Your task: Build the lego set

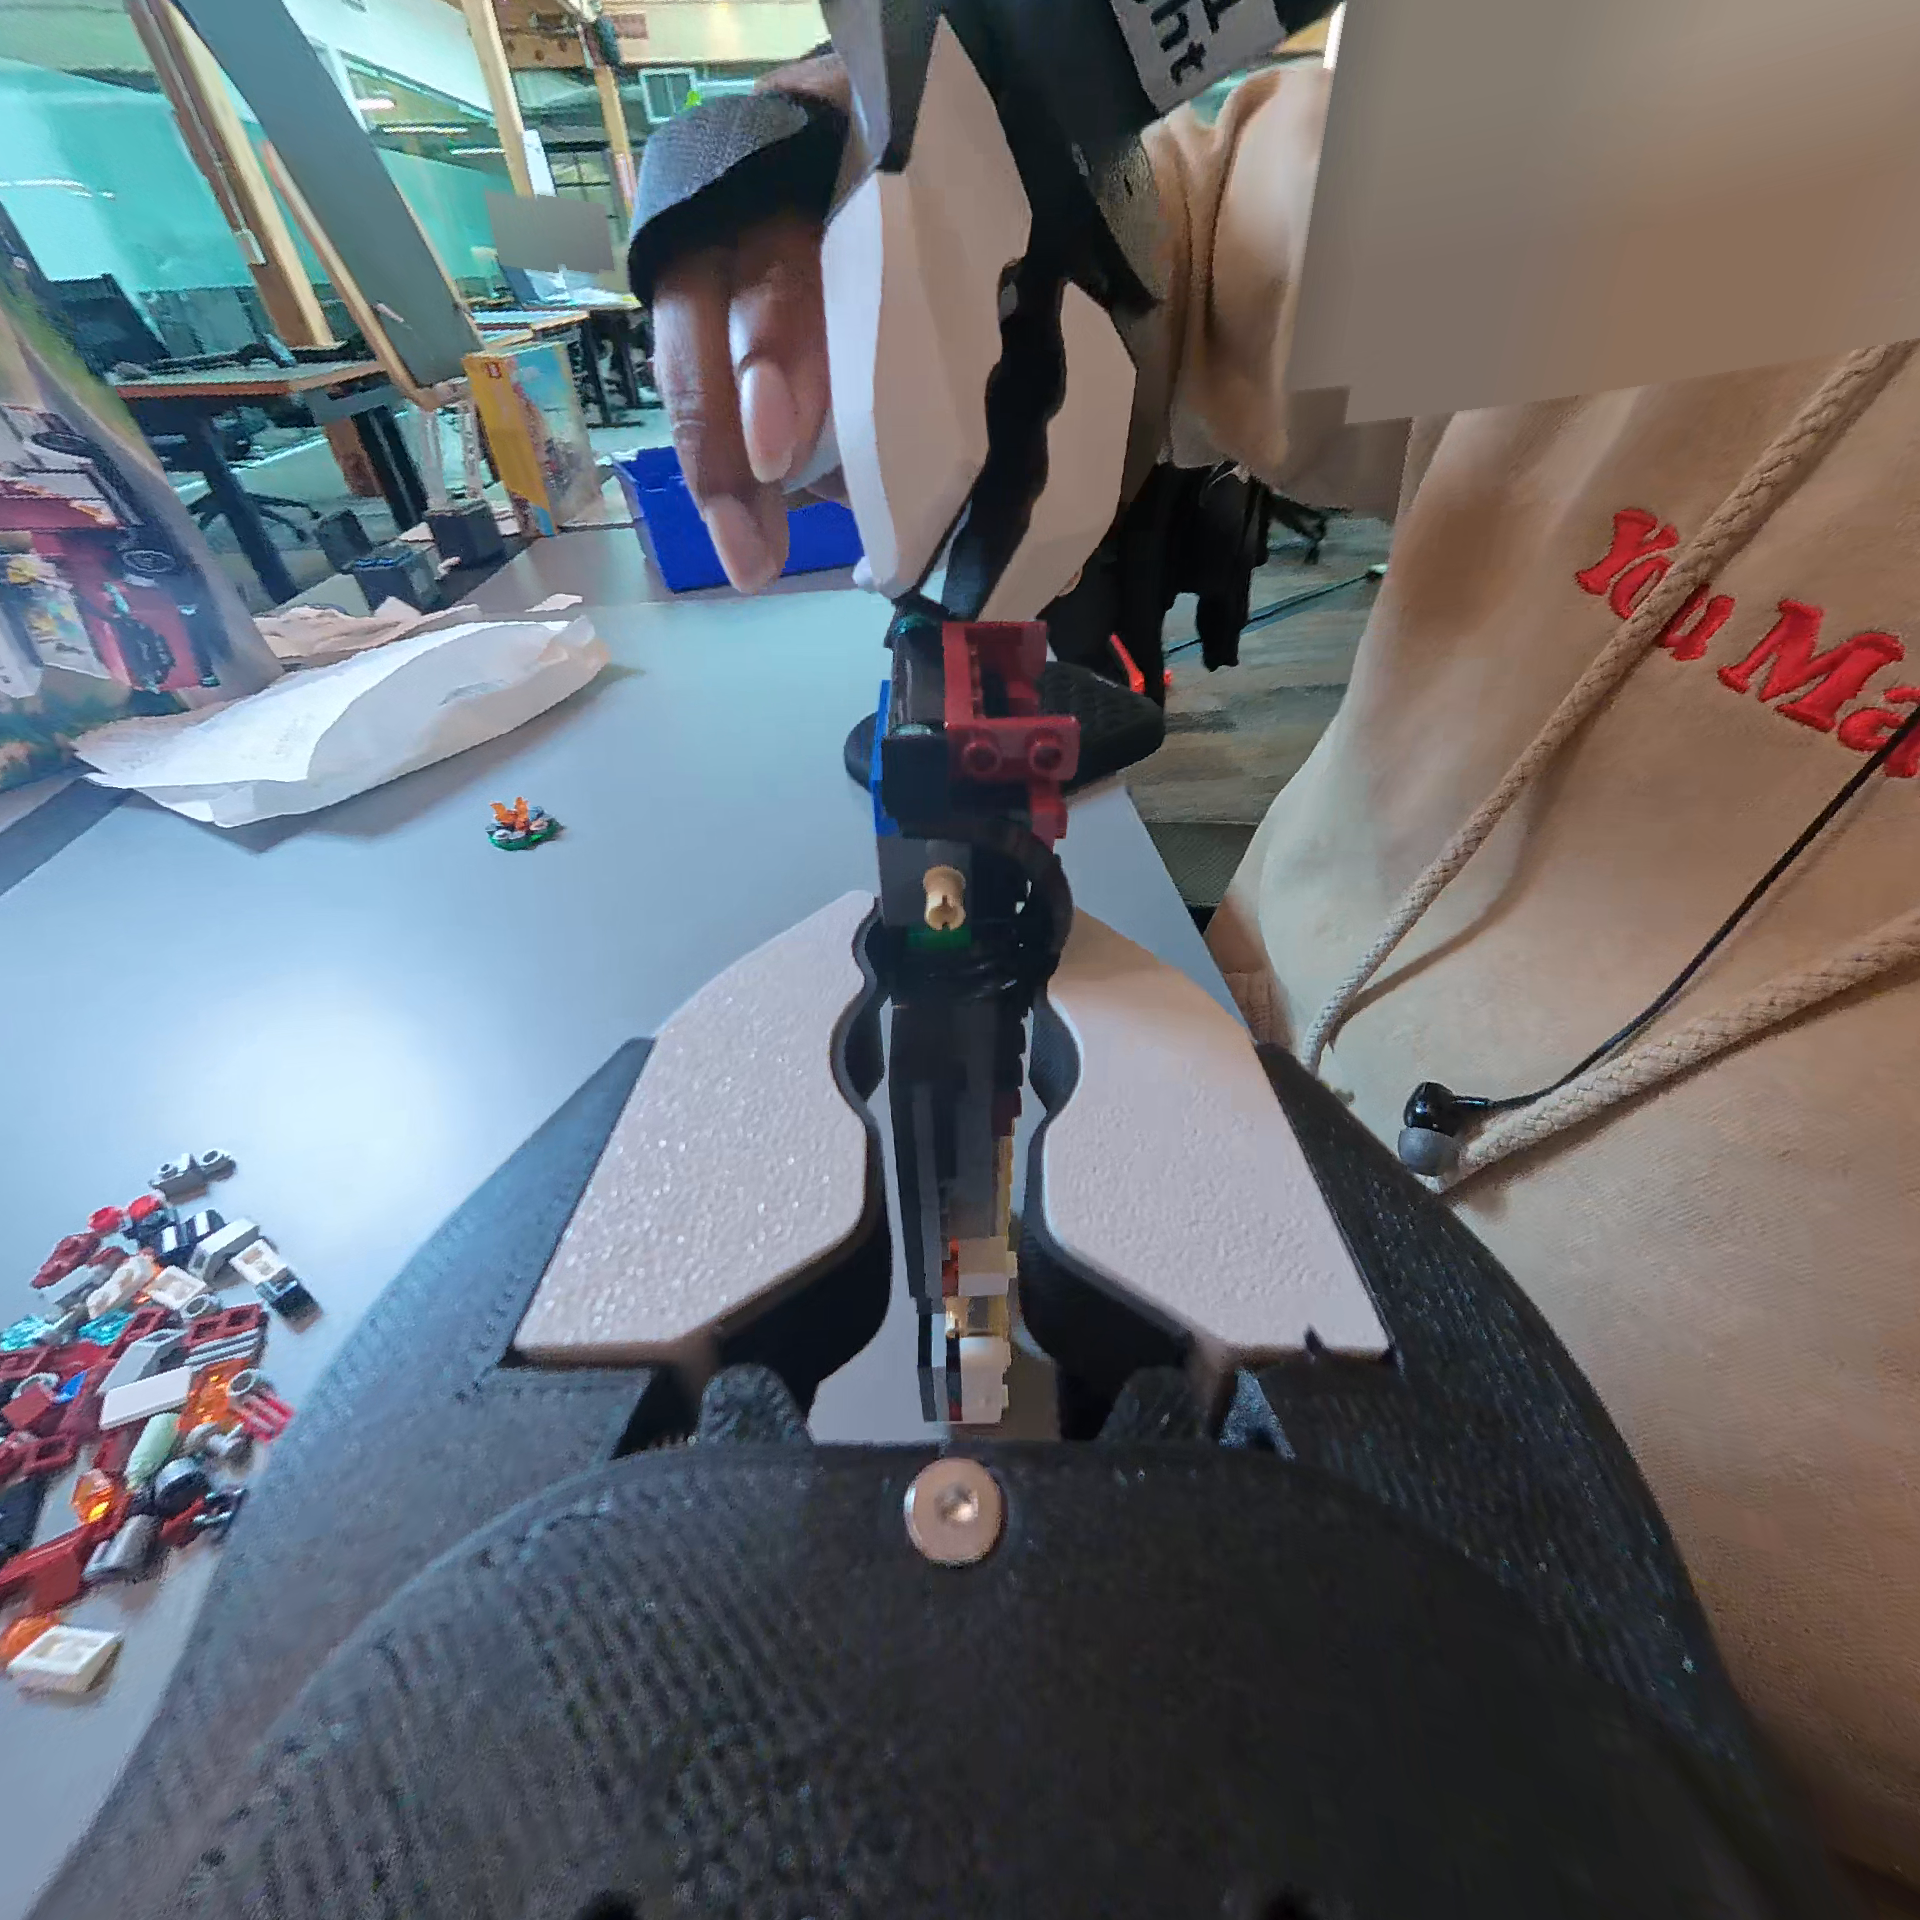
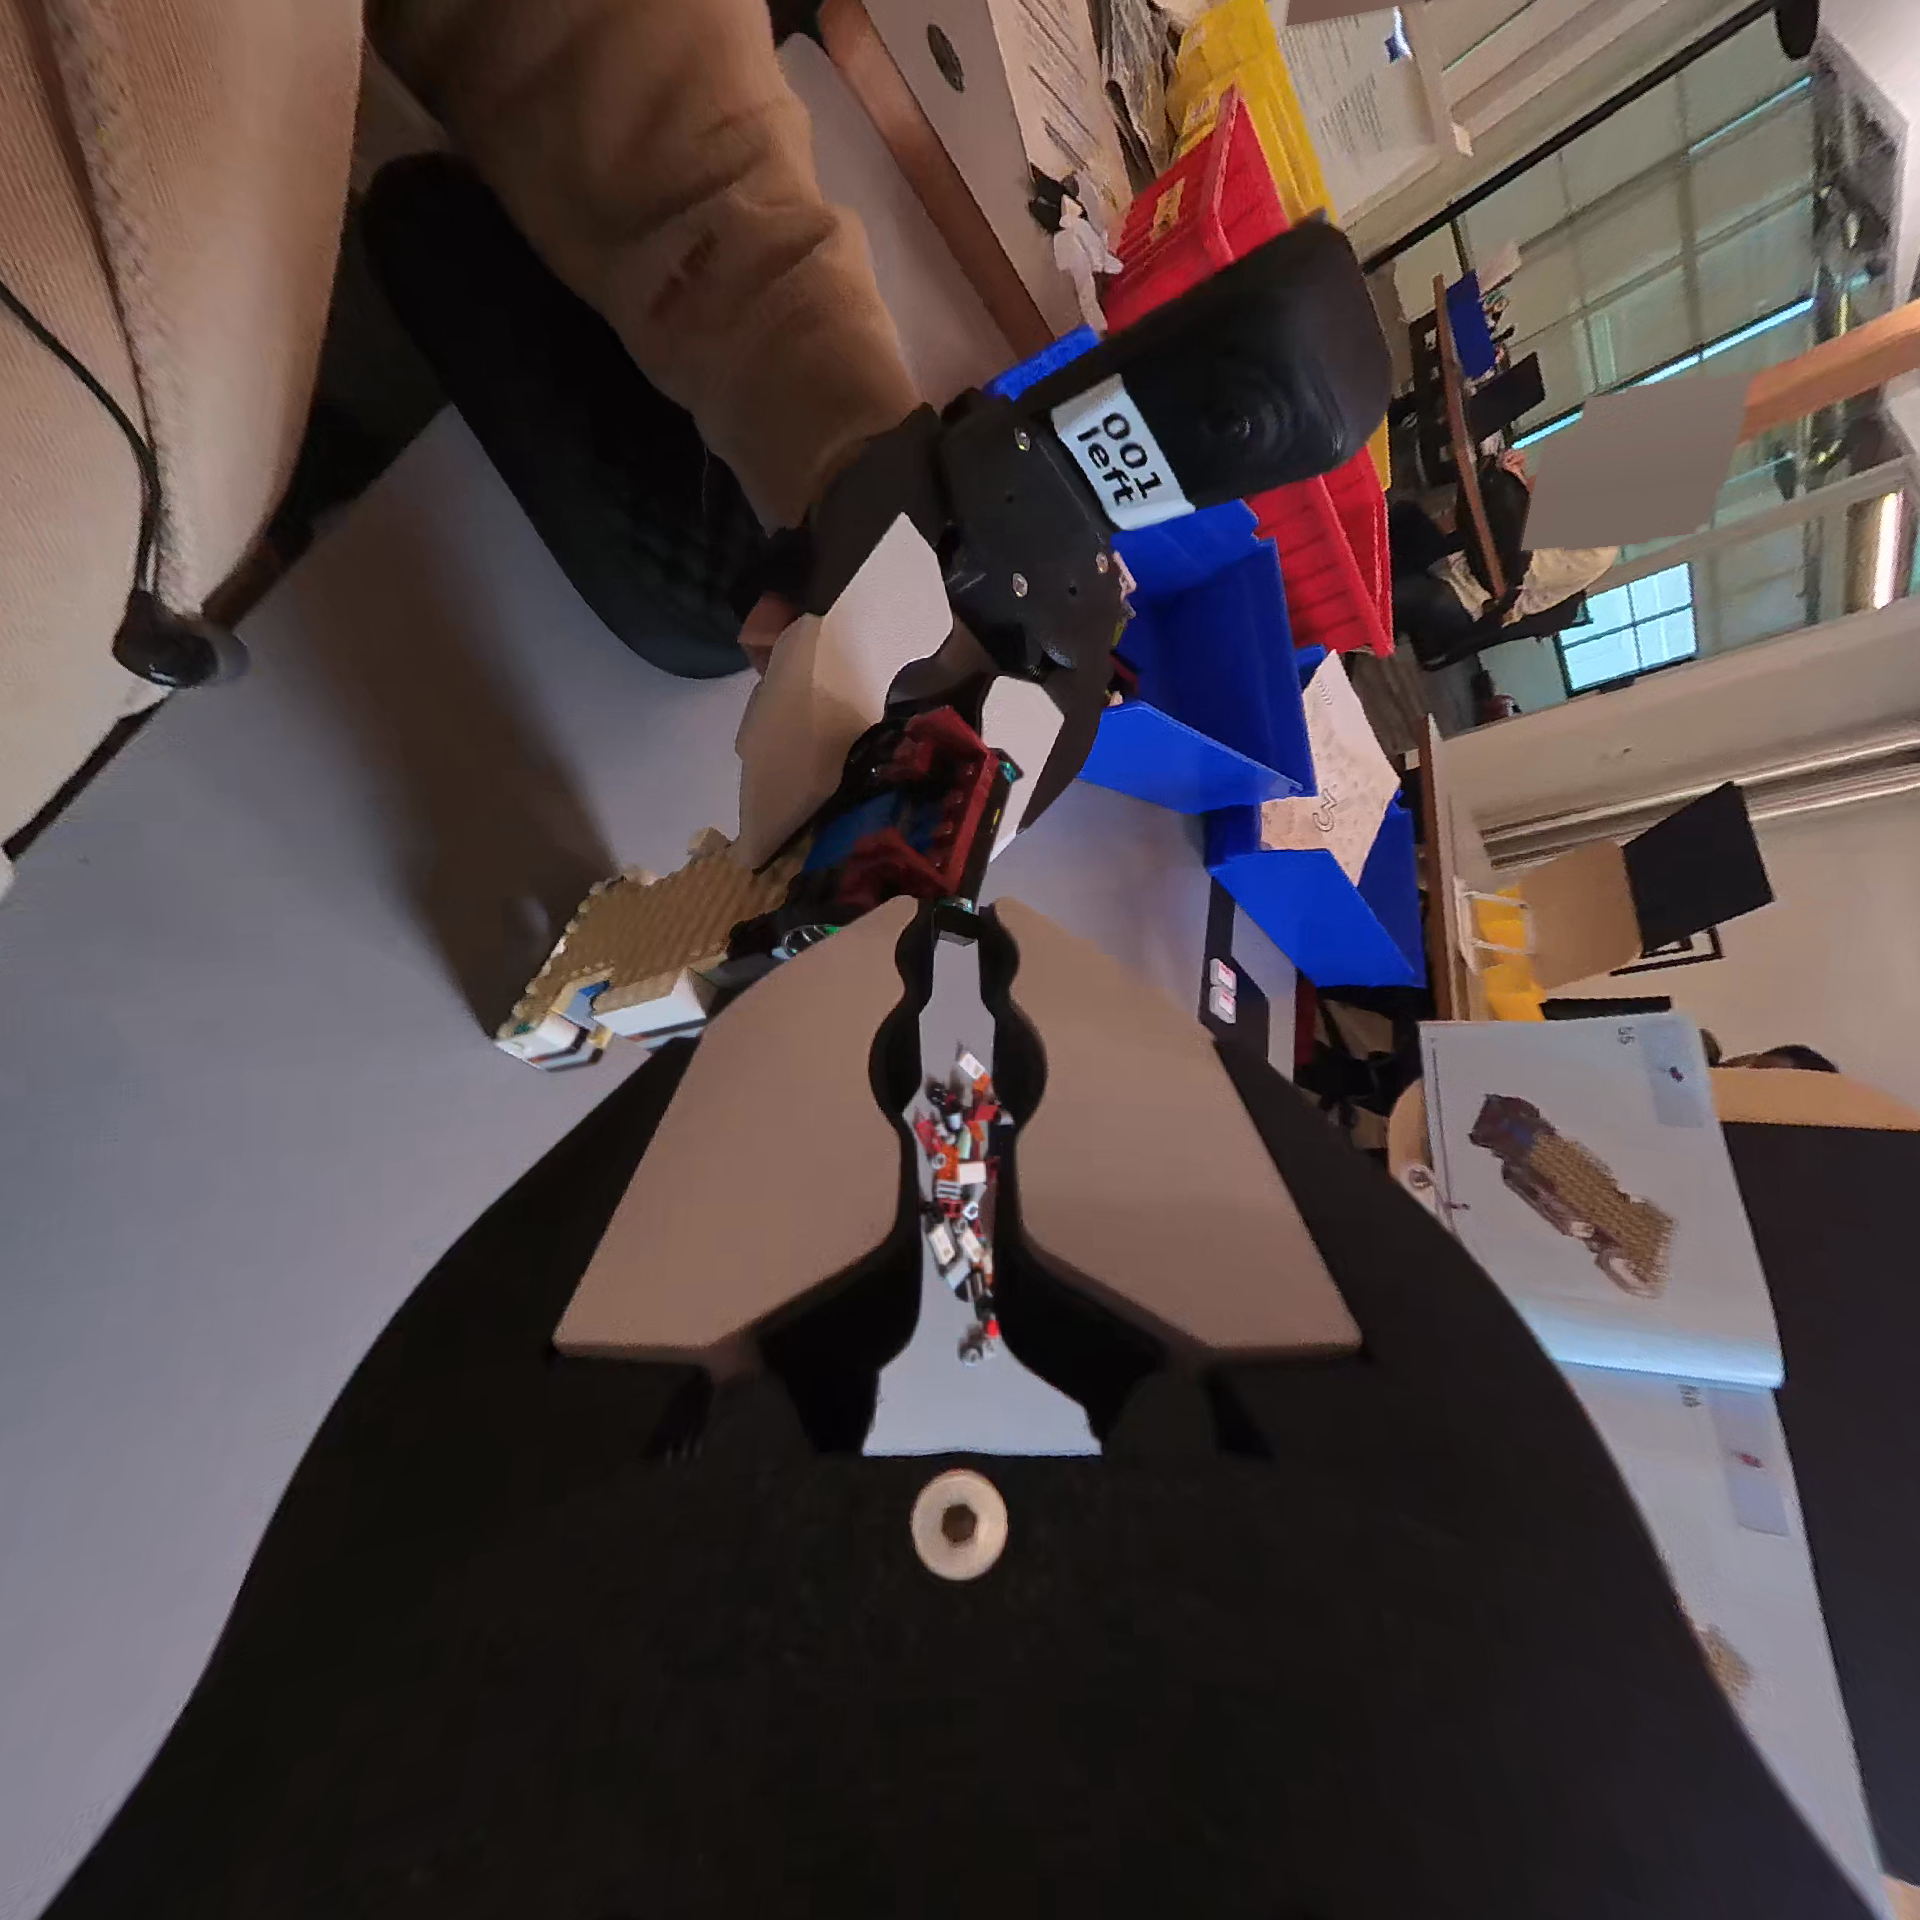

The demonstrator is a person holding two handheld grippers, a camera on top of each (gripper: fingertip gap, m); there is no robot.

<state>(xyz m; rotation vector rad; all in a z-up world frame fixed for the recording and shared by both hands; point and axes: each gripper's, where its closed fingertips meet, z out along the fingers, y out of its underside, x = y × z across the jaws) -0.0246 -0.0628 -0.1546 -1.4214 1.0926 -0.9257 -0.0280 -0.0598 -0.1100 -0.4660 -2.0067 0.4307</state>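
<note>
Two hand-held grippers meet over a grey worktop [image 1: 364, 987], near its edge by the person in a beige hoodie [image 1: 1610, 935]. Left gripper [image 1: 961, 997] is clenched on a toy-brick model [image 1: 966, 831], its pale fingers [image 1: 748, 1122] pressing both sides of the long dark body; the model's dark red and blue end sticks out past the fingertips, with a tan pin showing on its side. From the other camera the same model [image 2: 894, 821] shows a tan studded section trailing toward the worktop. Right gripper [image 2: 956, 925] pinches a small dark brick piece [image 2: 954, 923] at its very fingertips, right against the model's dark red end. A pile of loose red, white and orange bricks [image 1: 125, 1382] lies toward the worktop's near left edge, and a small orange and green piece [image 1: 522, 824] sits alone farther out. White paper bags [image 1: 343, 707] lie beyond it, blue bins [image 2: 1278, 790] stand at the far side, and an open instruction booklet [image 2: 1590, 1195] lies nearby.
</note>
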